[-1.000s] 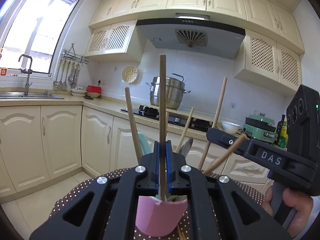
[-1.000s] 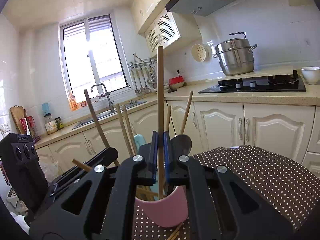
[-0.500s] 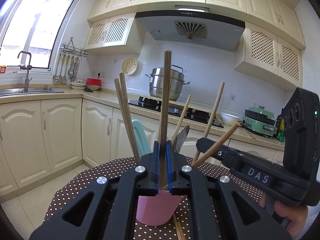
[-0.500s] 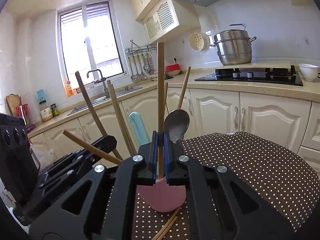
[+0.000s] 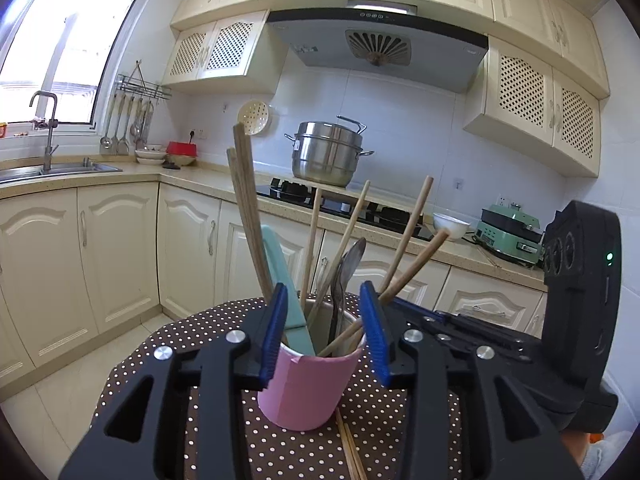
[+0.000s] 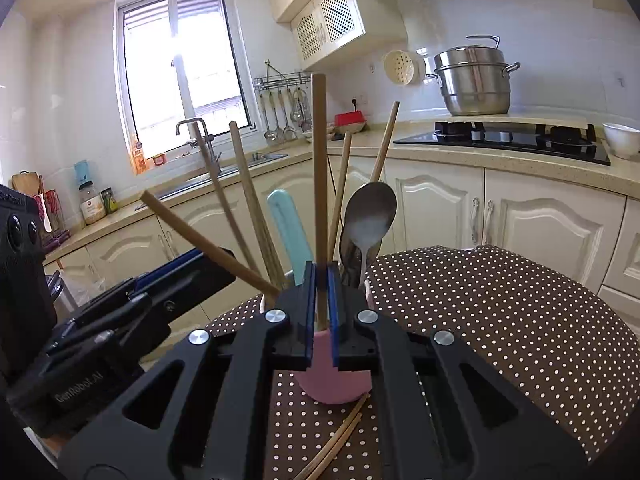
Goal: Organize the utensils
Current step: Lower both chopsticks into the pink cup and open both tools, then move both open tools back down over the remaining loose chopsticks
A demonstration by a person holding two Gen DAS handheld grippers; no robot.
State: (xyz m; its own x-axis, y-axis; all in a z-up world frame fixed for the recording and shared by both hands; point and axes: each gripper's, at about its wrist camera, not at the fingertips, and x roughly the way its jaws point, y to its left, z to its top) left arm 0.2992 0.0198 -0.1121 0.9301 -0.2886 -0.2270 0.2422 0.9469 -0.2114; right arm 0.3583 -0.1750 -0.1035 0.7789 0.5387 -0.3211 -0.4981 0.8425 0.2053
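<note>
Kitchen, dotted tablecloth (image 6: 500, 320); pink cup (image 5: 308, 392) near its edge. Left gripper (image 5: 326, 328) jaws opening, straddling cup, gripping nothing. Right gripper (image 6: 321, 308) pinching upright wooden chopstick (image 6: 319, 168).

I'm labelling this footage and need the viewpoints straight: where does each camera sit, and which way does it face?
Left wrist: on the left gripper, jaws opening, facing the pink cup and stove wall; the right gripper's body shows at right.
Right wrist: on the right gripper, shut on a wooden stick, facing the window.
Both show cup, metal spoon, steamer pot.
</note>
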